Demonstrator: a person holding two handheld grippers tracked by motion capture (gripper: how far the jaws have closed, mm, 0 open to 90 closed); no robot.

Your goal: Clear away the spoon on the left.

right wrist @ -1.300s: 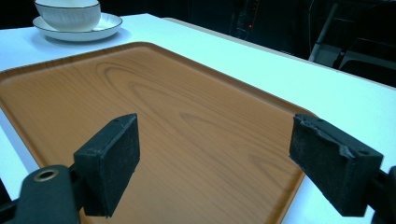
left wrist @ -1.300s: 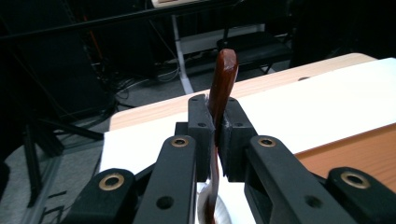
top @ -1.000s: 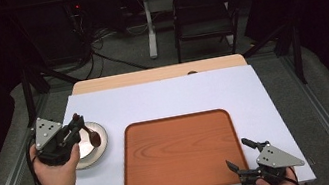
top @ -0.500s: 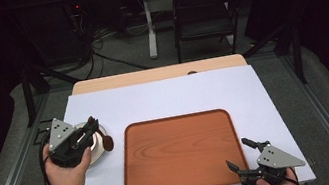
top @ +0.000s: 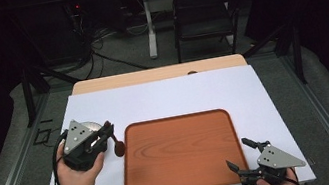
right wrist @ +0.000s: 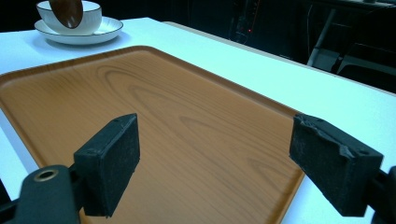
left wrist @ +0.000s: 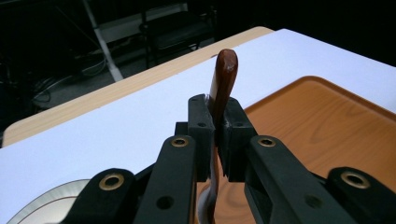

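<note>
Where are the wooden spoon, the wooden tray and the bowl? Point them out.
wooden spoon (left wrist: 223, 79), left gripper view, handle end.
wooden tray (top: 181, 150), high view, bare floor.
bowl (right wrist: 91, 20), right gripper view, outer wall.

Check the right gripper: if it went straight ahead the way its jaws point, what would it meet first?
The right gripper, jaws open and empty, points across the wooden tray. Low over the table, it would probably meet the tray's near rim or floor first. Beyond that line stand the bowl and plate; depth is unclear.

Looks like a lab or recording studio setup, not anyone's home. The white-topped table (top: 164, 100) sits inside a metal rail frame (top: 11, 174), dark curtained surroundings all round, loose cables on the grey floor (top: 110, 51) and a black folding chair (top: 205, 12) behind.
</note>
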